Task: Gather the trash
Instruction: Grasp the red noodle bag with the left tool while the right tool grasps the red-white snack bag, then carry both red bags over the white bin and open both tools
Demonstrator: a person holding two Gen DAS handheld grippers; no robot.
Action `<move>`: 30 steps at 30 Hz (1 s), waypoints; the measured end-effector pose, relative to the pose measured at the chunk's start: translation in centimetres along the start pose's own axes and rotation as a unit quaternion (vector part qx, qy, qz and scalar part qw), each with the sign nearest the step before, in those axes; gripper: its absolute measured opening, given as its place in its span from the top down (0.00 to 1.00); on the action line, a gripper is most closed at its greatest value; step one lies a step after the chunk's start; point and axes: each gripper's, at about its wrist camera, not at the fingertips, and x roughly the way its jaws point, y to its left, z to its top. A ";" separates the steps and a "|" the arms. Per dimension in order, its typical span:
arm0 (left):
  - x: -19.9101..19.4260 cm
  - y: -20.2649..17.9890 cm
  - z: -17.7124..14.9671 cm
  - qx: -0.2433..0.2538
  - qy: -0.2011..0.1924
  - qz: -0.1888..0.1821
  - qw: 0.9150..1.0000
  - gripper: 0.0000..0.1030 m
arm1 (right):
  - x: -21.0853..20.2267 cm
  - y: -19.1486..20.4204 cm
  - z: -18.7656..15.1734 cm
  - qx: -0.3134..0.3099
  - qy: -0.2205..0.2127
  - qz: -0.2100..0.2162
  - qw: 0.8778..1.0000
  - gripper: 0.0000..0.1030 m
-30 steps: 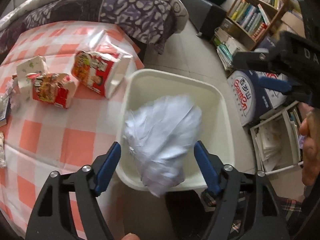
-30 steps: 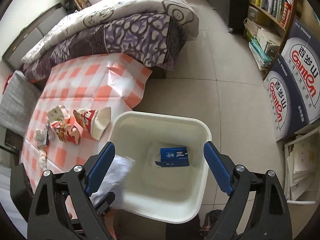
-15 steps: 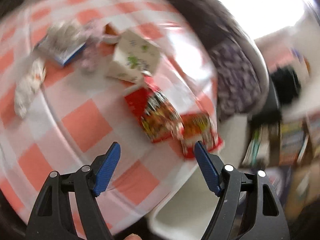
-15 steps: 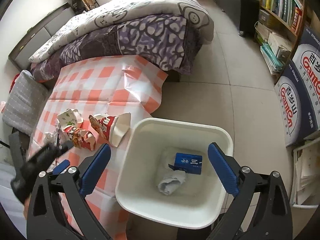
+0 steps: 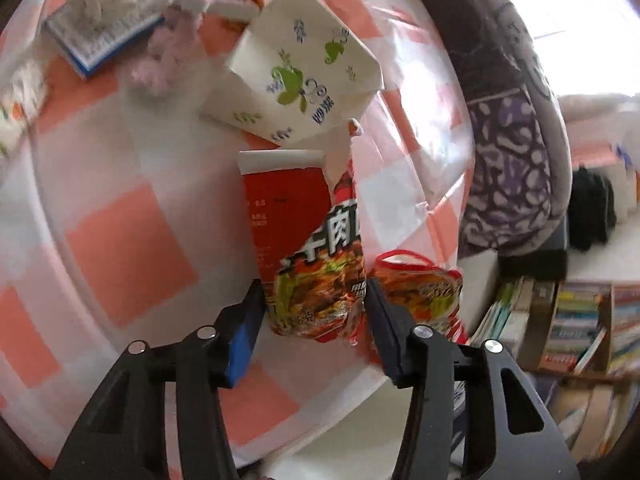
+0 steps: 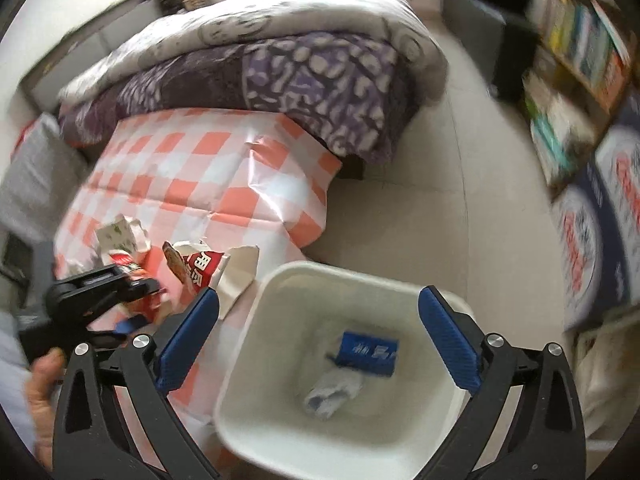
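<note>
Left gripper [image 5: 314, 312] fingers squeezing a crushed red noodle cup [image 5: 308, 248] on the checked tablecloth [image 5: 128, 240], right gripper [image 6: 318, 340] spread wide, empty, above the white plastic bin [image 6: 256, 360]

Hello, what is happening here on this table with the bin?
A person is clearing trash from a checkered table into a white bin. The left gripper has its fingers on both sides of a crushed red noodle cup; a firm grip is not clear. The right gripper hangs open above the bin, which holds a blue box and a crumpled tissue. A white paper cup and a second noodle cup wait.
</note>
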 end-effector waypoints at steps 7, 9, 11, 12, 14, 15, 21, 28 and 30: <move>-6.2 2.6 -0.8 0.097 -0.012 0.023 0.995 0.54 | 2.7 4.9 0.5 -0.088 0.002 0.015 0.996 0.07; -8.3 3.4 -1.1 0.104 -0.012 0.008 0.995 0.54 | 4.0 6.0 0.5 -0.103 0.009 0.003 0.995 0.07; -10.5 4.4 -1.7 0.106 -0.012 -0.019 0.994 0.54 | 5.2 7.1 0.6 -0.116 0.010 -0.001 0.993 0.07; -11.3 4.8 -2.0 0.110 -0.019 -0.026 0.993 0.53 | 5.6 7.7 0.7 -0.124 0.009 -0.002 0.992 0.07; -12.2 5.3 -2.3 0.121 -0.034 -0.024 0.992 0.53 | 6.3 8.6 0.6 -0.138 0.006 -0.002 0.990 0.07; -12.6 5.5 -2.4 0.131 -0.043 -0.014 0.990 0.53 | 6.9 9.2 0.6 -0.147 0.007 -0.003 0.989 0.07; -14.4 5.4 -1.6 0.183 -0.074 0.008 0.980 0.53 | 10.7 11.8 0.5 -0.182 0.038 -0.003 0.982 0.07; -14.7 7.6 0.4 0.163 -0.078 0.016 0.983 0.53 | 12.7 13.7 -0.3 -0.129 0.091 0.053 0.986 0.49; -15.1 8.2 0.9 0.156 -0.087 0.021 0.984 0.53 | 12.4 14.7 -0.3 -0.121 0.091 0.063 0.986 0.52</move>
